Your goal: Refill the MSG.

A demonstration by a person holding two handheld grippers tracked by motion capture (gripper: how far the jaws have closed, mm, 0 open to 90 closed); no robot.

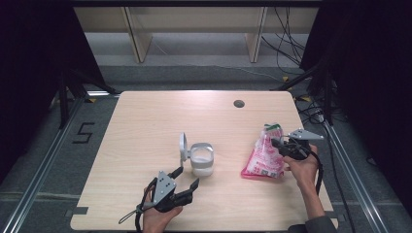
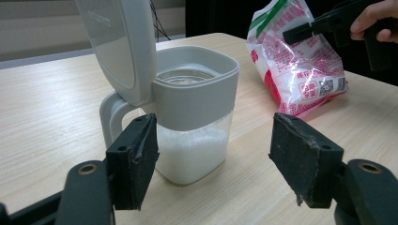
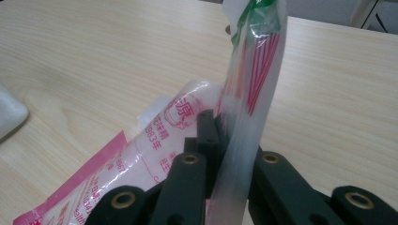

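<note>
A clear container point(image 1: 202, 164) with a grey collar and white powder inside stands mid-table, its hinged lid point(image 1: 183, 145) up. My left gripper point(image 1: 187, 176) is open just in front of it; in the left gripper view the container point(image 2: 195, 122) sits just beyond the spread pads point(image 2: 138, 159), untouched. A pink and white printed bag point(image 1: 264, 154) lies at the right. My right gripper point(image 1: 278, 142) is shut on the bag's upper part. In the right gripper view the jaws point(image 3: 220, 136) pinch a raised strip of the bag's film point(image 3: 256, 65). The left gripper view also shows the bag point(image 2: 300, 65).
The wooden table point(image 1: 145, 126) has a small dark round hole point(image 1: 238, 103) near its far edge. Wooden shelf legs point(image 1: 138, 39) stand behind it, cables point(image 1: 286, 43) trail at the back right, and metal rails point(image 1: 43, 165) run along both sides on the floor.
</note>
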